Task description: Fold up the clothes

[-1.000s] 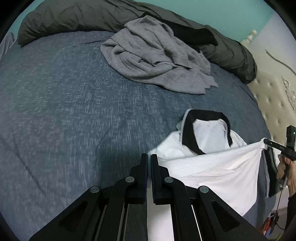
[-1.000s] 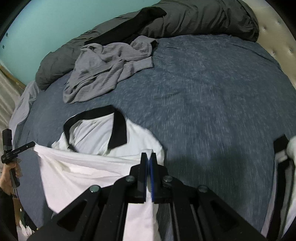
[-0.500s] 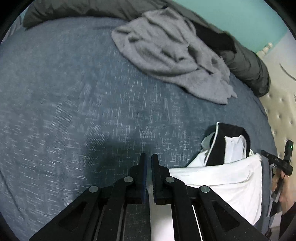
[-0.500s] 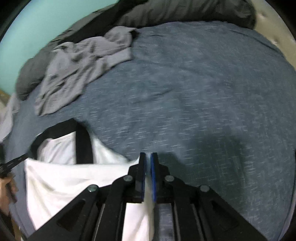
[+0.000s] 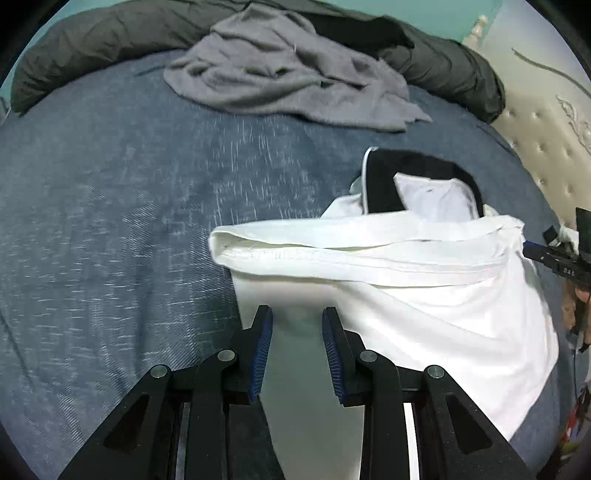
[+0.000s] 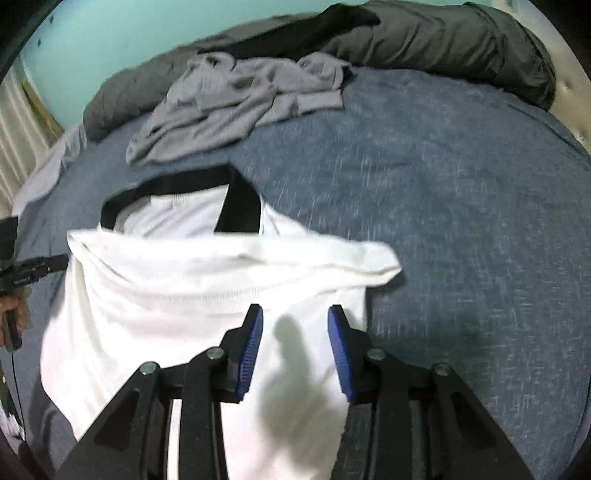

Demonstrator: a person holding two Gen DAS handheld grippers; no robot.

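Observation:
A white shirt (image 5: 424,280) with a black collar (image 5: 380,184) lies on the blue bed, its hem folded up towards the collar. In the left wrist view my left gripper (image 5: 297,317) hovers over the shirt's left corner, jaws opening, the pads clear of the cloth. In the right wrist view the same shirt (image 6: 184,295) lies under my right gripper (image 6: 295,317), whose jaws are opening too, with nothing pinched between them. Each view catches the other gripper at the shirt's far edge: the right one (image 5: 554,254) and the left one (image 6: 33,269).
A crumpled grey garment (image 5: 288,74) lies further back on the blue bedsheet (image 5: 110,184). A dark duvet (image 6: 443,40) runs along the far edge. A tufted cream headboard (image 5: 546,140) stands at the right, a teal wall (image 6: 110,33) behind.
Both grippers were shut on the shirt's hem corners, came down towards the bed, then let go. The hem now lies folded over the shirt's body and both jaws stand apart.

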